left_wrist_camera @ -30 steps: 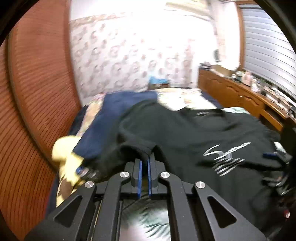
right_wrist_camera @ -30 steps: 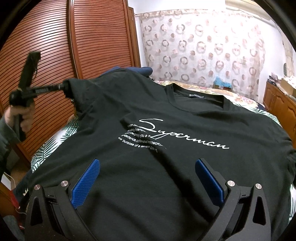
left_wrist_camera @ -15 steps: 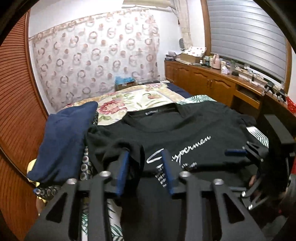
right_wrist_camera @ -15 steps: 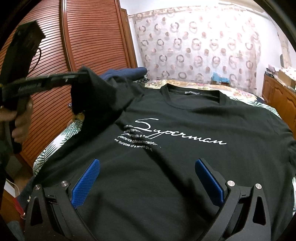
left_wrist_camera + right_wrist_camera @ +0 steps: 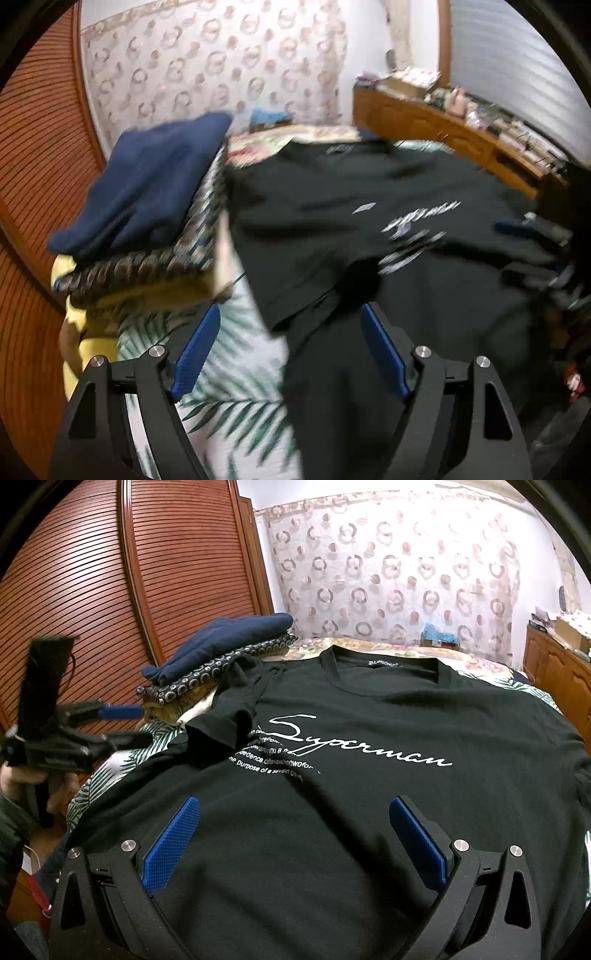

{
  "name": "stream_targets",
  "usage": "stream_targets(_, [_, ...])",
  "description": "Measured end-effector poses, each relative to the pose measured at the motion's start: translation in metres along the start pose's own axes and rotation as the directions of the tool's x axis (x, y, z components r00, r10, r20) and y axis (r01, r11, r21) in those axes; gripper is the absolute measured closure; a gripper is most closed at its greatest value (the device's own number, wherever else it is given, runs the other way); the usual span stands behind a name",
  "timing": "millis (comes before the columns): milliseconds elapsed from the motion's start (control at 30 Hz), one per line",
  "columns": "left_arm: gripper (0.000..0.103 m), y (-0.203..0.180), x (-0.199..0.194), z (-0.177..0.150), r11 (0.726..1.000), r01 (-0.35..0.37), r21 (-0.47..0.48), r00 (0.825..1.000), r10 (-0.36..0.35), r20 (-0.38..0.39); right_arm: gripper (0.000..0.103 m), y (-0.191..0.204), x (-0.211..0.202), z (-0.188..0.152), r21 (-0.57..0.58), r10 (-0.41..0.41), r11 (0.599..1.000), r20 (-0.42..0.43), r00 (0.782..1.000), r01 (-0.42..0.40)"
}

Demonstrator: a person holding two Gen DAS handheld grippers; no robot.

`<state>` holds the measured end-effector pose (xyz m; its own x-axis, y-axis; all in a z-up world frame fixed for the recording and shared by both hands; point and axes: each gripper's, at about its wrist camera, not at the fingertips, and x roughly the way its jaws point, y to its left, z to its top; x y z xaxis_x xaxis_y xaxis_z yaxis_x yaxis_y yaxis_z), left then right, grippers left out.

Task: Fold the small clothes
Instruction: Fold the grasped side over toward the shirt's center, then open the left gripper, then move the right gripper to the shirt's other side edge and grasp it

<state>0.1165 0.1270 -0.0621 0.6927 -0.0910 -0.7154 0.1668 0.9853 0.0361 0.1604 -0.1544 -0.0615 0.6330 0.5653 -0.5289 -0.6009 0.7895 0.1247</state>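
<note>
We see the black cotton T-shirt with white script lettering (image 5: 369, 775) lying chest-up on the bed with the palm-leaf printed sheet (image 5: 229, 391), one sleeve (image 5: 225, 716) folded inward over the print. Our left gripper (image 5: 288, 350) has its jaws wide apart, holding nothing, above the shirt's edge. Our right gripper (image 5: 295, 842) likewise stands wide open and empty over the lower hem. Beside the shirt sits a stack of folded clothes topped by a navy garment (image 5: 221, 642).

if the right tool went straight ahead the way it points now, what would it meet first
Most likely the black cotton t-shirt spread on the bed, right between the open right tool tips; depth is unclear.
</note>
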Motion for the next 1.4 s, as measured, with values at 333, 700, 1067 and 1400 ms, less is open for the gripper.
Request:
stream_targets(333, [0.023, 0.025, 0.025, -0.021, 0.997, -0.031, -0.071, 0.996, 0.024, -0.089, 0.000, -0.002, 0.001, 0.002, -0.002, 0.002, 1.000, -0.009, 1.000, -0.002])
stream_targets(700, [0.021, 0.033, 0.030, -0.025, 0.994, 0.000, -0.111, 0.997, -0.010, -0.083, 0.000, -0.003, 0.002, 0.003, -0.005, 0.001, 1.000, -0.019, 1.000, -0.001])
stream_targets(1067, [0.021, 0.041, 0.002, -0.039, 0.985, -0.007, -0.172, 1.000, 0.002, -0.031, 0.011, 0.016, 0.014, 0.035, -0.090, 0.075, 0.992, -0.095, 0.993, -0.084])
stream_targets(1400, [0.021, 0.063, -0.069, -0.056, 0.962, -0.025, -0.271, 0.991, 0.059, 0.118, 0.048, 0.076, 0.068, 0.086, -0.189, 0.244, 0.942, -0.176, 0.954, -0.276])
